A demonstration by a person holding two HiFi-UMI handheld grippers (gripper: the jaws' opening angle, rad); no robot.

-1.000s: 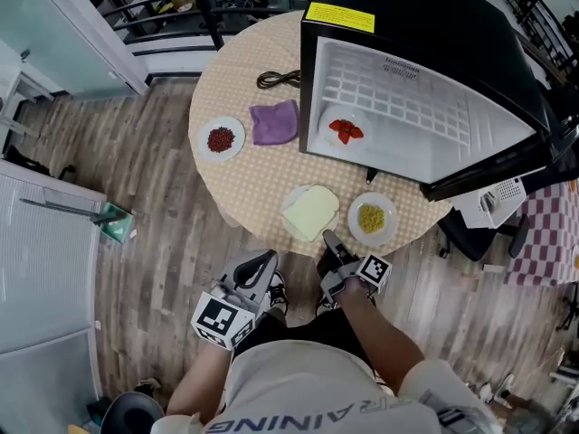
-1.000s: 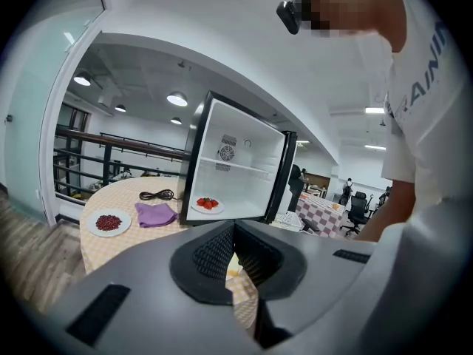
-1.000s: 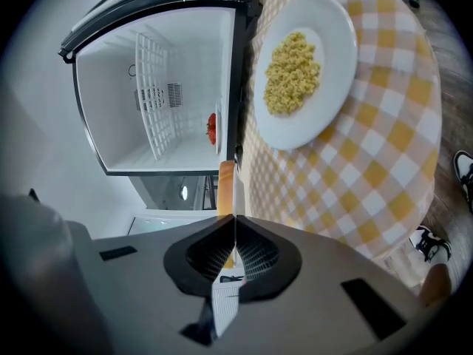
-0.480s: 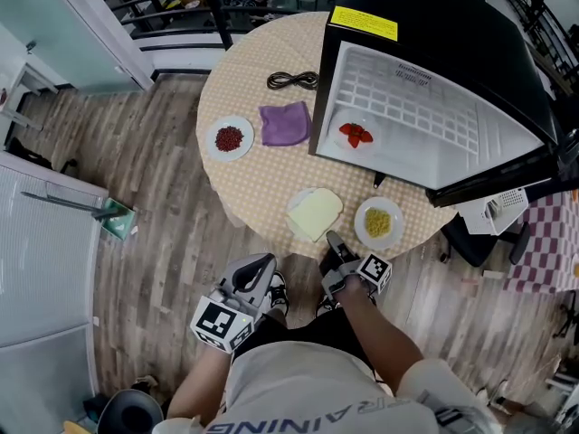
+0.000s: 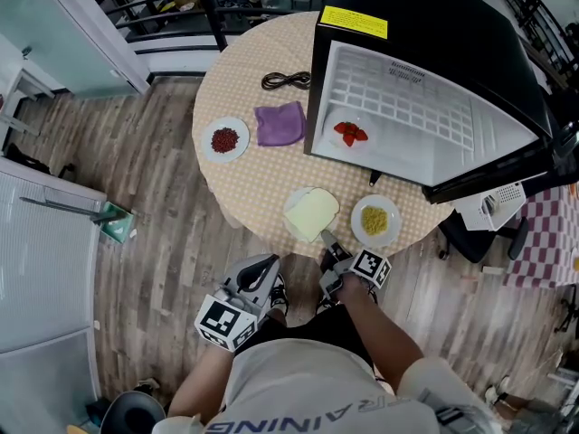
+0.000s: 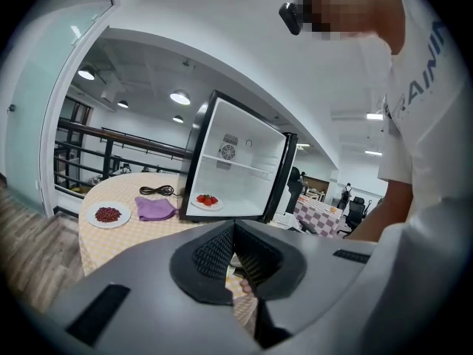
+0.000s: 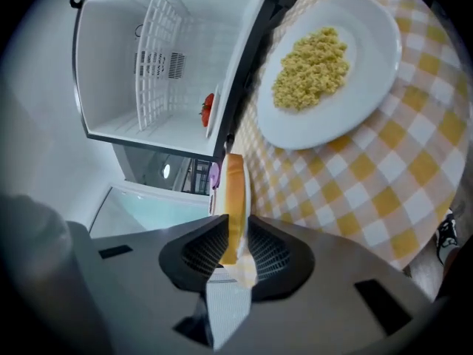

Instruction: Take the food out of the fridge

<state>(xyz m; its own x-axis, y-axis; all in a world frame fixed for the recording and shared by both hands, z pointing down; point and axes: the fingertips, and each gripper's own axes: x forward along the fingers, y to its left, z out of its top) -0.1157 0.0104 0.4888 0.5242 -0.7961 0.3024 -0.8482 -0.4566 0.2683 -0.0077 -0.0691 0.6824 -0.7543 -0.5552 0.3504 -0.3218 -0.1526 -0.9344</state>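
A black fridge [image 5: 425, 52] stands open on the round checked table [image 5: 253, 179]. Inside it lies a white plate of red fruit [image 5: 349, 132] [image 6: 207, 200] [image 7: 208, 109]. On the table's near edge rest a plate with a pale yellow slice [image 5: 311, 213] and a plate of yellow grains [image 5: 374, 220] [image 7: 318, 65]. My right gripper [image 5: 326, 239] [image 7: 235, 231] has the slice plate's near rim [image 7: 233, 198] between its pads; the jaws are opening. My left gripper [image 5: 267, 262] [image 6: 235, 224] hangs shut and empty off the table's near side.
Further left on the table are a plate of red beans [image 5: 223, 139] [image 6: 108, 214], a purple cloth [image 5: 279, 123] [image 6: 155, 208] and a coiled black cable [image 5: 285, 80]. A wooden floor surrounds the table; an office chair [image 5: 470, 233] stands at the right.
My right gripper has rolled slightly at the slice plate's rim. The left gripper and the plates have stayed where they were.
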